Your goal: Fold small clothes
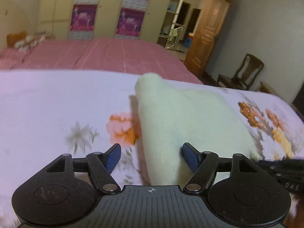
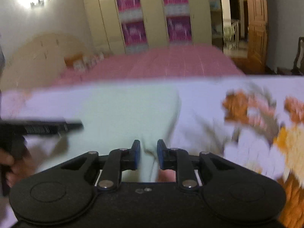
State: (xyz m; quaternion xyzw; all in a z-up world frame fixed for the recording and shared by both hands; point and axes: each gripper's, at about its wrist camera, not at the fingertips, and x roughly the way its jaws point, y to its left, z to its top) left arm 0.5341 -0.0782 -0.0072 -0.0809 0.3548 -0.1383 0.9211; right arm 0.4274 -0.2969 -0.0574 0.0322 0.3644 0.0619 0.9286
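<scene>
A small pale cream garment (image 1: pixel 182 112) lies on the white floral sheet (image 1: pixel 57 102), bunched up with one corner raised. My left gripper (image 1: pixel 151 156) is open, its blue pads on either side of the garment's near edge. In the right wrist view the garment (image 2: pixel 121 110) spreads ahead. My right gripper (image 2: pixel 148 155) has its blue pads close together with a fold of the garment between them. The left gripper (image 2: pixel 38 128) shows as a dark blur at the left of that view.
A pink striped bedspread (image 1: pixel 106 55) covers the bed beyond the sheet. A wardrobe with purple panels (image 1: pixel 106 9) stands behind. An open wooden door (image 1: pixel 207 32) and a wooden chair (image 1: pixel 245 72) are at the right.
</scene>
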